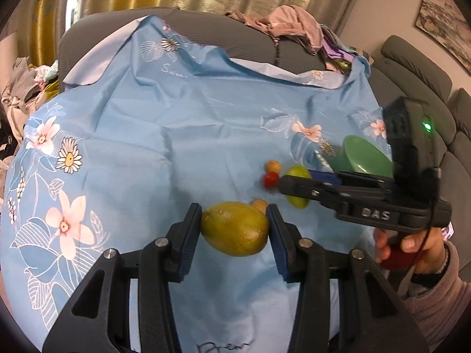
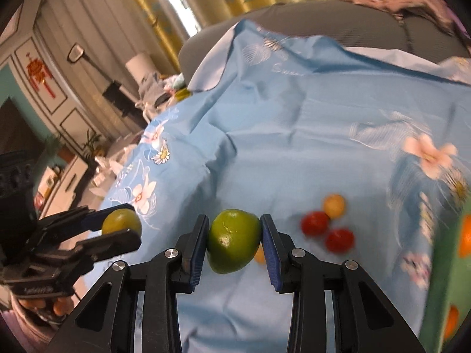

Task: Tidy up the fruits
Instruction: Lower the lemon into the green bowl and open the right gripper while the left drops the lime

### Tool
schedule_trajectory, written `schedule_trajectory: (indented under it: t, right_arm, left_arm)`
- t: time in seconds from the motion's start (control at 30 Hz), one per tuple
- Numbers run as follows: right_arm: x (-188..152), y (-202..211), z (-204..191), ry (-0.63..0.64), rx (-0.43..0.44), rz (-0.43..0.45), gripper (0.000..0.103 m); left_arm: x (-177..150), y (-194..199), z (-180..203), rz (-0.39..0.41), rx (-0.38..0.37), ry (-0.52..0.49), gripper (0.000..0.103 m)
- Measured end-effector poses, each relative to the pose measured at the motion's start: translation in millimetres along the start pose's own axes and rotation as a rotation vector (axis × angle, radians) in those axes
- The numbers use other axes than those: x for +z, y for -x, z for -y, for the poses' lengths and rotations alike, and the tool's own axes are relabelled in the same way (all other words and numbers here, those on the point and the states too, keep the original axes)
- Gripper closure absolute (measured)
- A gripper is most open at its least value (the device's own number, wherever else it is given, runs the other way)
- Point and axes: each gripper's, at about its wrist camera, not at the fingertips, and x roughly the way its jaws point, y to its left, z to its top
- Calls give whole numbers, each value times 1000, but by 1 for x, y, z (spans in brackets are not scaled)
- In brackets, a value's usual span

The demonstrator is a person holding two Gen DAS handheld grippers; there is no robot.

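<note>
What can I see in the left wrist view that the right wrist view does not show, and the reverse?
Only the left wrist view: the framed picture on the wall and the person's hand.

Only the right wrist view: oranges in the green bowl, and a second red fruit.

Both: the blue cloth, the left gripper shut on a yellow-green fruit, and the right gripper shut on a green fruit.

Green fruits (image 1: pixel 235 228) (image 2: pixel 234 241): two. Red fruits (image 2: pixel 315 223): two. Small orange-yellow fruits (image 2: pixel 334 205): two. Green bowl (image 1: pixel 368 156): one.
</note>
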Motion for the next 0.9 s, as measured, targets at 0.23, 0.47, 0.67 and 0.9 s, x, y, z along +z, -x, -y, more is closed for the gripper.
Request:
schedule_trajectory:
  t: [0.23,0.47,0.67,0.9]
  right_arm:
    - [-25,41,12,-51,-27,74,66]
    - [-46,78,31,-110,-46,150,66]
    - [-61,113,58,-171,-84,221,66]
    - [-76,148,92,-239,-138,293,66]
  left_arm:
    - [1,-1,31,-14,-25,-41,59]
    - [8,-10,63,-35,-53,-86,59]
    - [18,-24,100,-50,-99,-140,59]
    - [31,-47,151,-73,-163,-213,59]
